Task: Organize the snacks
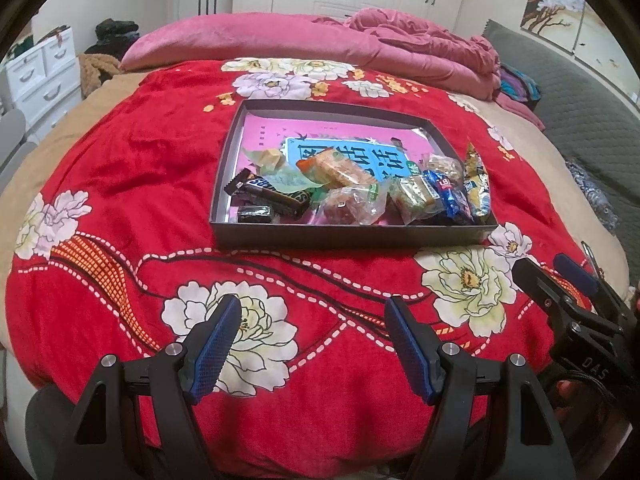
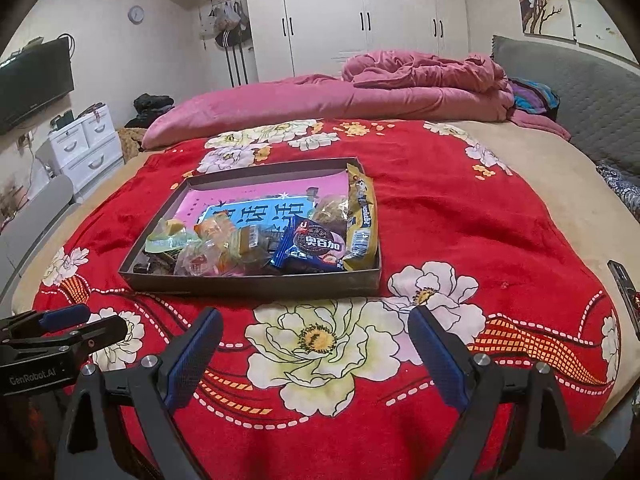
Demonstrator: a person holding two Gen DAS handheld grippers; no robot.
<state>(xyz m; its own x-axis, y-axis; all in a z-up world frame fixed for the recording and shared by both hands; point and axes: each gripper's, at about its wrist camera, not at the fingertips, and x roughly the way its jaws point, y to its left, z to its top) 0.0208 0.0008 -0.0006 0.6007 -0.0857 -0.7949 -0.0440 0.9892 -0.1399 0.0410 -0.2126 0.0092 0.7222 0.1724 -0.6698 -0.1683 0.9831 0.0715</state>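
Two grippers hang over the red flower blanket (image 1: 160, 168), holding nothing; the left gripper (image 1: 312, 344) has its fingers spread wide, and so does the right gripper (image 2: 316, 356) (it sits just beside the left one); ahead of both, well apart from their tips, lies a flat dark box (image 1: 352, 234); the snacks (image 1: 348, 188) are piled inside it, at its near end.

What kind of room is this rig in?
A home bedroom, most likely: the snack tray sits on a bed with a red floral blanket, a pink quilt and white wardrobes behind.
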